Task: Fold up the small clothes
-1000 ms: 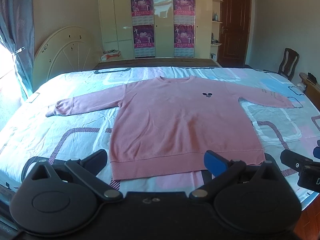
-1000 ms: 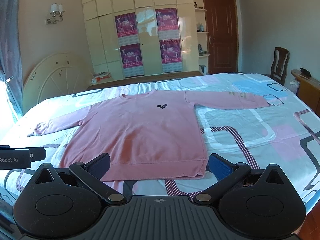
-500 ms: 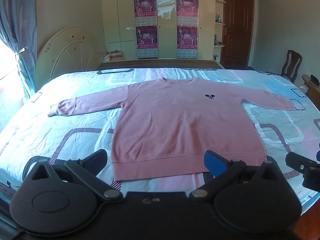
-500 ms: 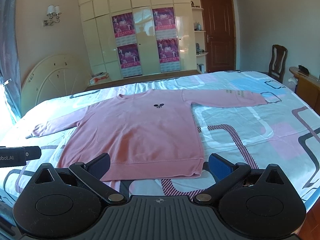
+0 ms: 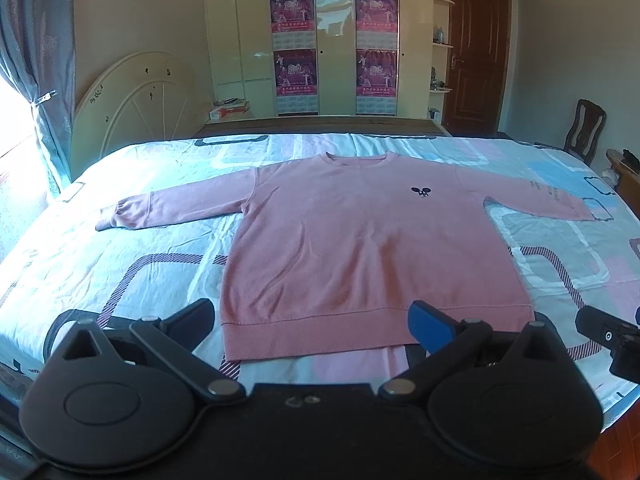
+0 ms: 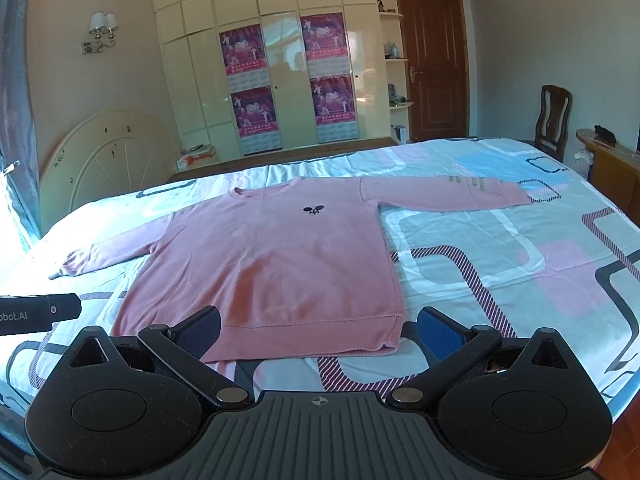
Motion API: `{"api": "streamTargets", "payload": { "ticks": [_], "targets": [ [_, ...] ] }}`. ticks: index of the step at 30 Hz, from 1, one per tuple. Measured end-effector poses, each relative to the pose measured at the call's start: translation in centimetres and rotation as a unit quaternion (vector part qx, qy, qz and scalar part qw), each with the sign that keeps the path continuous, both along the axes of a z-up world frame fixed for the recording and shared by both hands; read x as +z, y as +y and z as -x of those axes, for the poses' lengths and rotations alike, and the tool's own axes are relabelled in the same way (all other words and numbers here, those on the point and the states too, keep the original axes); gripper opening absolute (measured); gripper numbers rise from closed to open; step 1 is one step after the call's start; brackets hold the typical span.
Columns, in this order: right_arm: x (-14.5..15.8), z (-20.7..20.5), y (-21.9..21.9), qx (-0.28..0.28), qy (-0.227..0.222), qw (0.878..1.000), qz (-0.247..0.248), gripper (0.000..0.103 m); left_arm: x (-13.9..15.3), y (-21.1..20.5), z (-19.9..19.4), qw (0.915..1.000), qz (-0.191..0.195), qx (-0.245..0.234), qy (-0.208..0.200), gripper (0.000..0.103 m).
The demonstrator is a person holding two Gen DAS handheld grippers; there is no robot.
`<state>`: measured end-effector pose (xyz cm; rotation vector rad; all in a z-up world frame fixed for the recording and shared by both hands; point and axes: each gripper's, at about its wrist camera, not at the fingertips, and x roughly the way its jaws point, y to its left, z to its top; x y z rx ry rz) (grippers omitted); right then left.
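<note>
— Bedroom, patterned bed sheet point(image 5: 120, 264): where's the pink cotton sweatshirt point(image 5: 360, 248)?
— Flat, mid-frame. Left gripper point(image 5: 310, 320) and right gripper point(image 6: 318, 326) both spread, empty.
— Handling?
— Soft, light, probably limp; pinch hem corners or cuffs.

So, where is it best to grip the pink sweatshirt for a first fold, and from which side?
Probably the cuff of a sleeve. The pink sweatshirt lies flat, front up, sleeves spread. The left tongs could take the left cuff from its outer end, pinching the edge low against the bedsheet, and carry it across the body.
</note>
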<state>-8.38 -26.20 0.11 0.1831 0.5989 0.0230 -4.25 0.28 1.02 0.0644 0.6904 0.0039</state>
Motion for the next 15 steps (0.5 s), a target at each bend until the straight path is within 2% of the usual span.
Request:
{"api": "streamTargets", "payload": {
  "ticks": [15],
  "targets": [
    [-0.46, -0.61, 0.11, 0.0, 0.003, 1.0, -0.005, 0.103, -0.24, 0.57, -0.66, 1.0, -0.002, 0.008, 0.003, 0.103]
  ]
}}
